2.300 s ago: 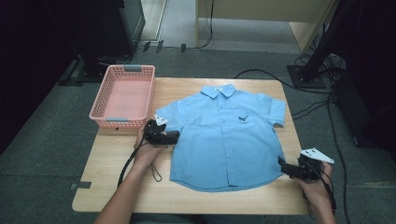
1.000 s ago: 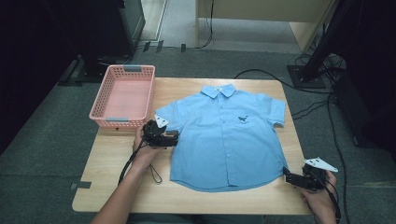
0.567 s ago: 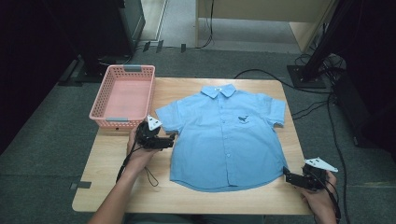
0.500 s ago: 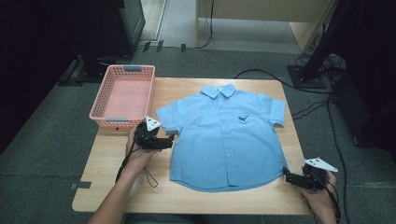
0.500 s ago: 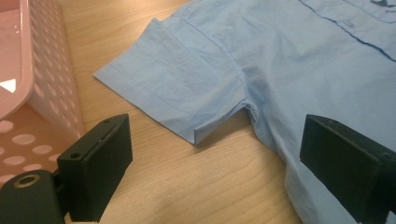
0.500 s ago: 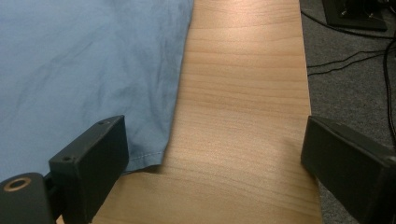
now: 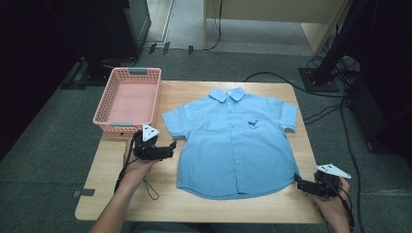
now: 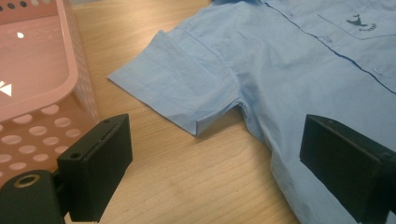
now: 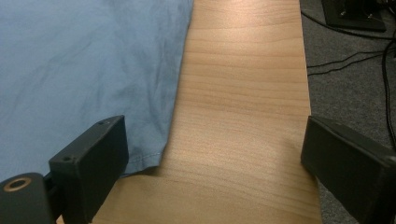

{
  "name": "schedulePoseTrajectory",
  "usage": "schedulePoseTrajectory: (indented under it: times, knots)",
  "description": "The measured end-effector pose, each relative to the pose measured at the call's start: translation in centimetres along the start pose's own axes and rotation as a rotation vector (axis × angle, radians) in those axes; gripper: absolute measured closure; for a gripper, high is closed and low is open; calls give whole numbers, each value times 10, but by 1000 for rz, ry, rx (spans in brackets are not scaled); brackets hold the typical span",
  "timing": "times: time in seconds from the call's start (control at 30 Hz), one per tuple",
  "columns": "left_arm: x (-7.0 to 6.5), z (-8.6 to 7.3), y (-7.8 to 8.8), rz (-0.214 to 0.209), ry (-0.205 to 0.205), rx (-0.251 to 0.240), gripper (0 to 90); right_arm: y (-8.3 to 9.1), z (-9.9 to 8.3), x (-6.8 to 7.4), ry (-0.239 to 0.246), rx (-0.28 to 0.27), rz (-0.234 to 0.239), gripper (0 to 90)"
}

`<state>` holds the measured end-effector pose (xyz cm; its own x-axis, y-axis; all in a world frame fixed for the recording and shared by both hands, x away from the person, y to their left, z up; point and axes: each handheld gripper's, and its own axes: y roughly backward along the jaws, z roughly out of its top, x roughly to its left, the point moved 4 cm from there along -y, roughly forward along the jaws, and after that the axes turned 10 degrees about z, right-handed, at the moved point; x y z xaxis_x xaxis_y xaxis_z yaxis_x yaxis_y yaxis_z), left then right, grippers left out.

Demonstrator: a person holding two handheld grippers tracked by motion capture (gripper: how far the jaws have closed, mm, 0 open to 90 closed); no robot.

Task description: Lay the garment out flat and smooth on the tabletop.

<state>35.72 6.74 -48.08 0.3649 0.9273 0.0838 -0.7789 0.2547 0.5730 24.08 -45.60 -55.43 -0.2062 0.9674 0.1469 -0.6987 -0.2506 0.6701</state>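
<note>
A light wooden table with rounded corners (image 7: 194, 204) stands on grey carpet flooring (image 7: 53, 145). Beyond its far edge the carpet gives way to a paler strip of floor (image 7: 184, 24), flanked by a dark cabinet (image 7: 116, 29) on the left and light wooden furniture panels (image 7: 272, 9) on the right. To the right, a black stand with a flat square base (image 7: 318, 80) rises at a slant, and black cables (image 7: 335, 111) trail across the carpet. The room's edges lie in deep shadow, while the tabletop is evenly lit

shirt (image 9: 84, 70) cropped, basket (image 8: 32, 84) cut off
</note>
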Motion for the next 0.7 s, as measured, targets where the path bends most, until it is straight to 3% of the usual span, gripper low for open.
schedulePoseTrajectory:
  times: [0.7]
  knots:
    - [20, -23, 22, 10, 36, 1, 98, 0, 0, 0, 1, 1, 2, 70]
